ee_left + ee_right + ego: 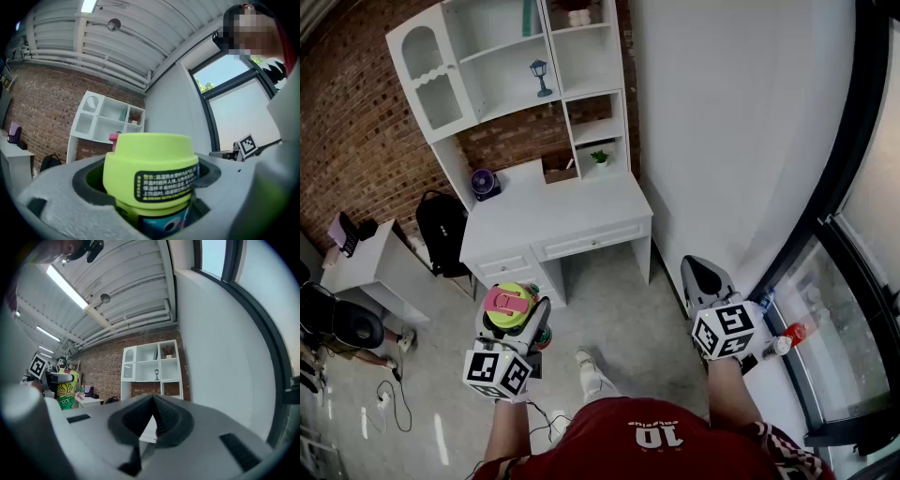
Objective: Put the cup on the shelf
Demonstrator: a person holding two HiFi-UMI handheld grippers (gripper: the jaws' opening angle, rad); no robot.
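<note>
The cup [150, 164] is showing smooth, faintly glossy lime plastic. The wall [356, 141] is looking rough, matt brick. The shelf [511, 75] is wearing smooth white paint.

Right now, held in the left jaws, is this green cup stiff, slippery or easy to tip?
The cup looks like hard plastic, so probably stiff. Its smooth lid might slip slightly in the jaws. Tall with a wide lid, it may tip when set down.
</note>
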